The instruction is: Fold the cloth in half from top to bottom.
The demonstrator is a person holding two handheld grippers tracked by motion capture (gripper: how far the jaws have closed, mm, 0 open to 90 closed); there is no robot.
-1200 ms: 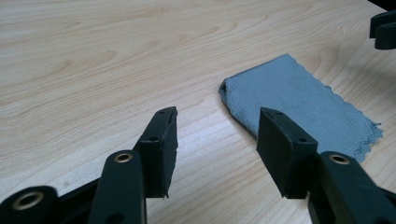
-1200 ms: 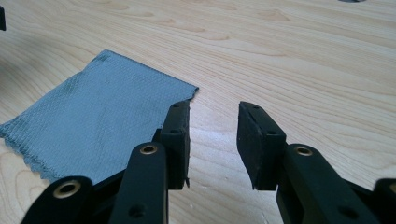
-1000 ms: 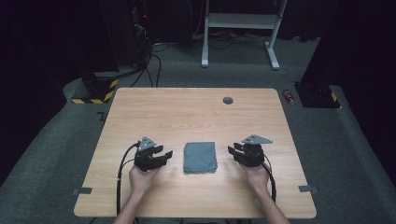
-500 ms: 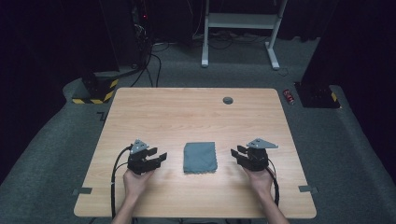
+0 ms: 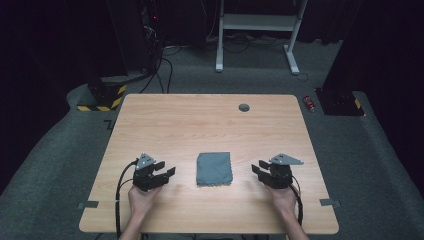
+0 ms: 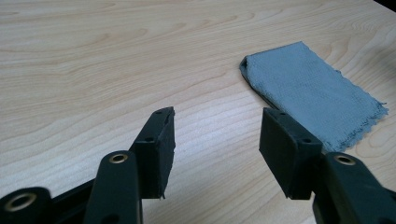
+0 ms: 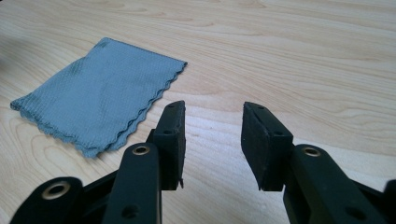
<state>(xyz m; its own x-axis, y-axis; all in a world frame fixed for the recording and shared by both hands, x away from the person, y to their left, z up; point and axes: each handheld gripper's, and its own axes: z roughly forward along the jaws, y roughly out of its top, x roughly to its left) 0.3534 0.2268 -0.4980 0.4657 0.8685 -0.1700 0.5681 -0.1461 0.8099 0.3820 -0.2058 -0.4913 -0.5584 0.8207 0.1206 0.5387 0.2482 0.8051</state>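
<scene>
Wooden table: one folded grey cloth.

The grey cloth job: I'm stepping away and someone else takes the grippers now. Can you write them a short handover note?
Left gripper: open, holding nothing, on the table left of the cloth.
Right gripper: jaws have just been opening, nothing between them, right of the cloth.
Cloth: lies folded flat in a small rectangle near the table's front middle, between the two grippers, touched by neither.
Done: the cloth looks folded and released.
Left: apparently nothing but drawing the hands away, or another fold if a smaller one is wanted.
</scene>
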